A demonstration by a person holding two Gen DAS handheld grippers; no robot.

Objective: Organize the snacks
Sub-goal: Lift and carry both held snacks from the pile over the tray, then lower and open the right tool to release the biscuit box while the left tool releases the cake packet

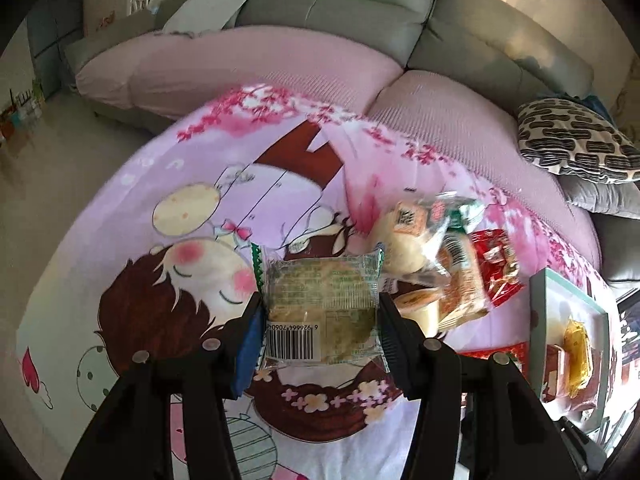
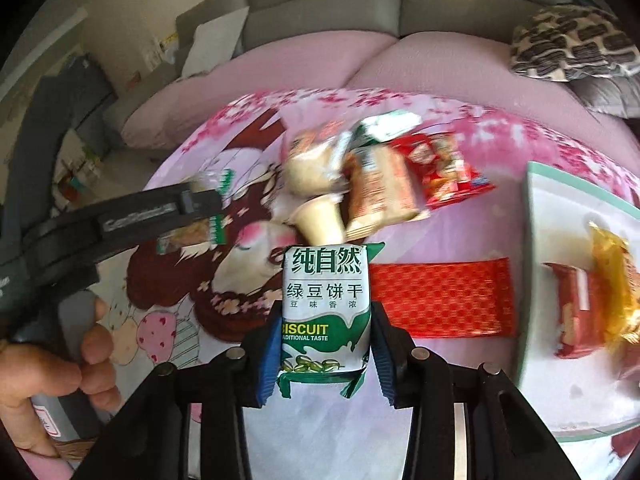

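My left gripper (image 1: 320, 320) is shut on a clear-wrapped round pastry (image 1: 320, 308) with green ends and a barcode, held above the cartoon-print cloth (image 1: 140, 248). The same gripper (image 2: 208, 216) with its pastry (image 2: 192, 236) shows at the left of the right wrist view, a hand (image 2: 60, 384) on its handle. My right gripper (image 2: 326, 344) is shut on a green and white biscuit pack (image 2: 325, 304), held upright over the cloth (image 2: 328, 432). A loose pile of snacks (image 1: 440, 256) lies to the right of the left gripper; the pile (image 2: 360, 176) sits beyond the biscuit pack.
A white tray with a mint rim (image 2: 536, 184) at the right holds a red packet (image 2: 576, 312) and a yellow one (image 2: 616, 280). A flat red packet (image 2: 440, 296) lies beside it. A pink-covered grey sofa (image 1: 280, 60) with a patterned cushion (image 1: 576, 140) stands behind.
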